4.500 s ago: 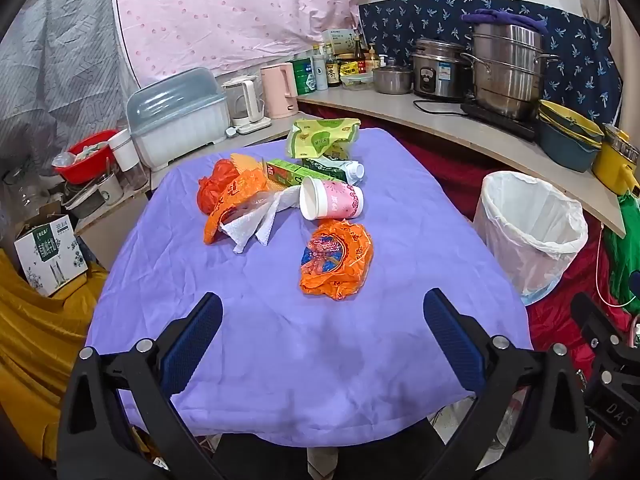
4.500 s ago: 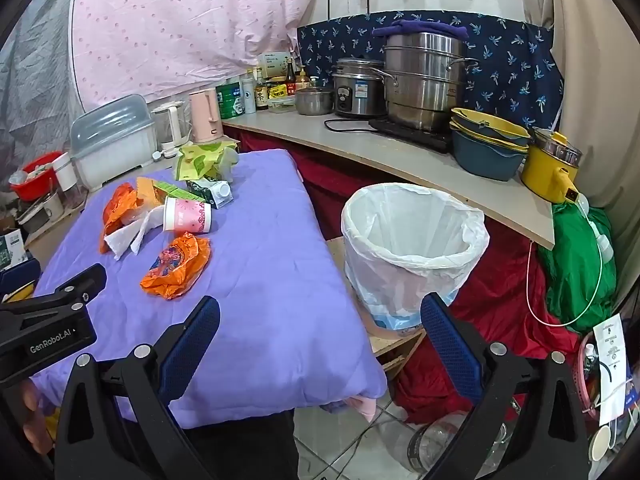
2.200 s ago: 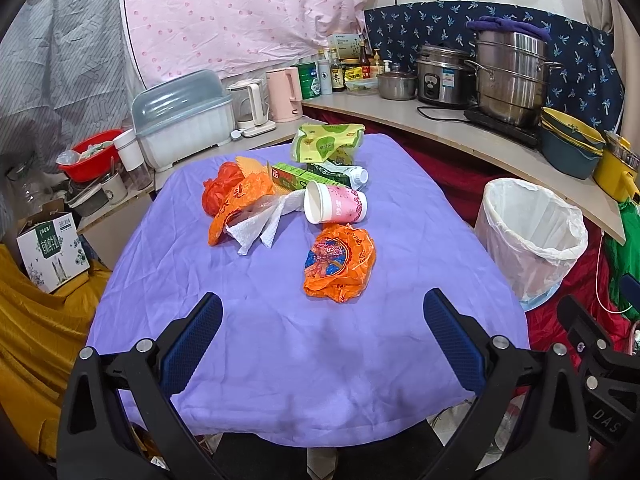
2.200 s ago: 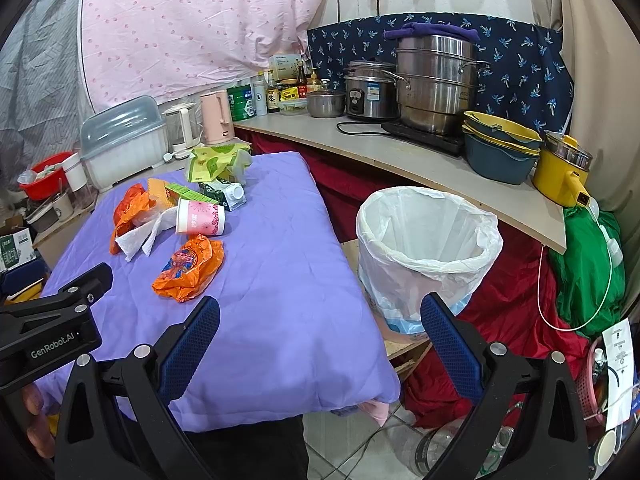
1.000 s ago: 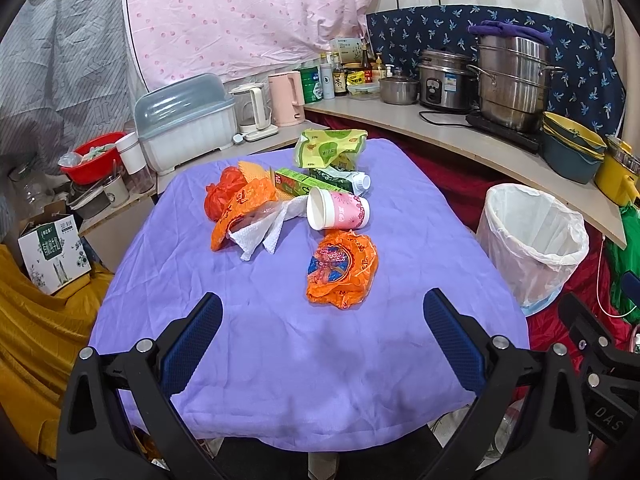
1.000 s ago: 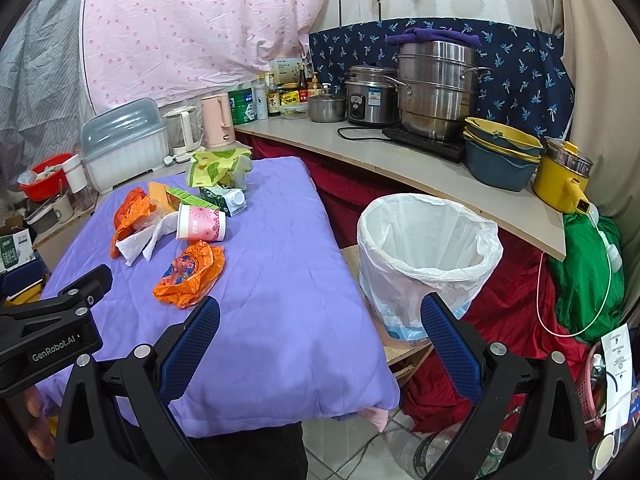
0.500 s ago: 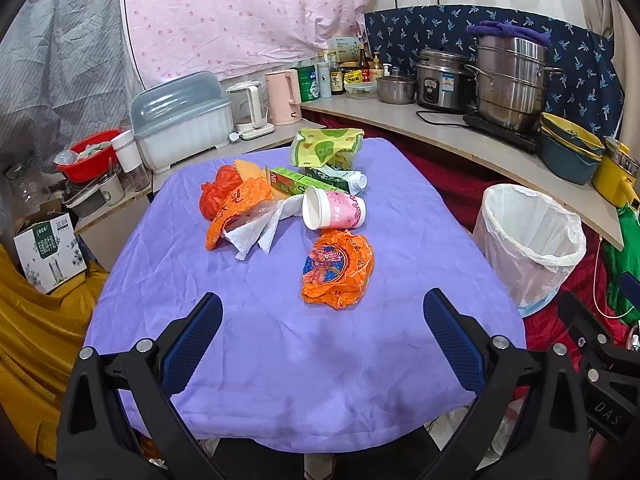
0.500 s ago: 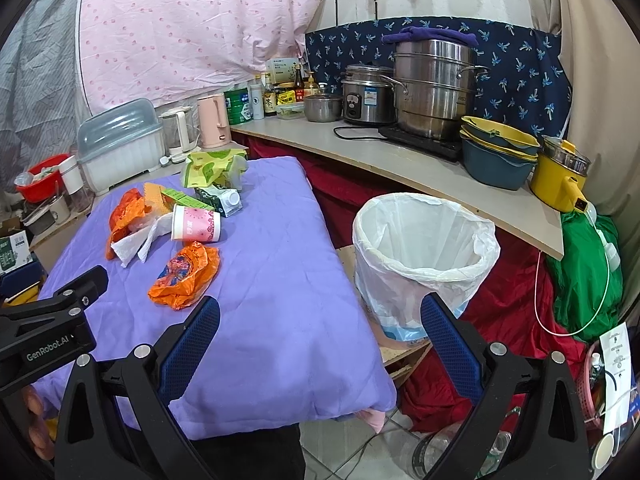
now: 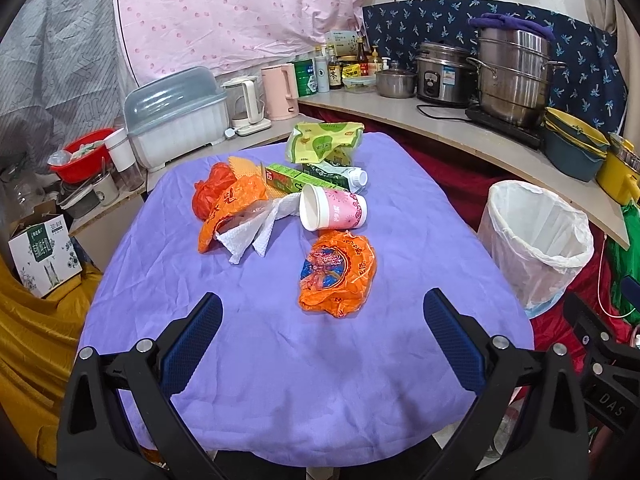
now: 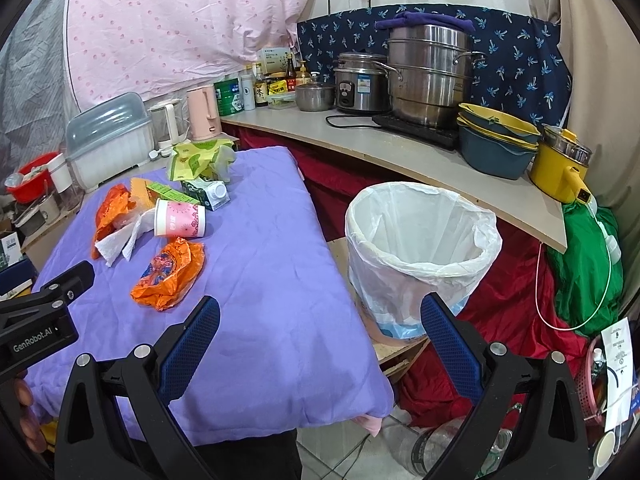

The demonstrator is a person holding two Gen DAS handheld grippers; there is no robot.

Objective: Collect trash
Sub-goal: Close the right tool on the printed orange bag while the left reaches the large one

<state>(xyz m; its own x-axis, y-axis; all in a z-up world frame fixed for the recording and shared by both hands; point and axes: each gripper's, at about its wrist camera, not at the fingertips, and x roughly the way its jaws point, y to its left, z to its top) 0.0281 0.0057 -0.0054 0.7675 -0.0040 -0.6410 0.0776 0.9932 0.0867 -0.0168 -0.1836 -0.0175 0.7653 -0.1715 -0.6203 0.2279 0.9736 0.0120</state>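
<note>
Grippers left [image 9: 322,334] and right [image 10: 320,334] both wide apart, empty, seemingly level above purple cloth [image 9: 280,360].

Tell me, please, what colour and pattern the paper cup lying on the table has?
The paper cup is pink with small flower prints and a white rim; the left wrist view shows it best.

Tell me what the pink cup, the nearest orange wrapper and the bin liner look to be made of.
Pink cup: likely paper, matte, with a rolled white rim.
Orange wrapper: thin plastic film, glossy, crumpled with sharp highlights.
Bin liner: thin translucent white plastic, wrinkled and folded over the bin's rim.
</note>
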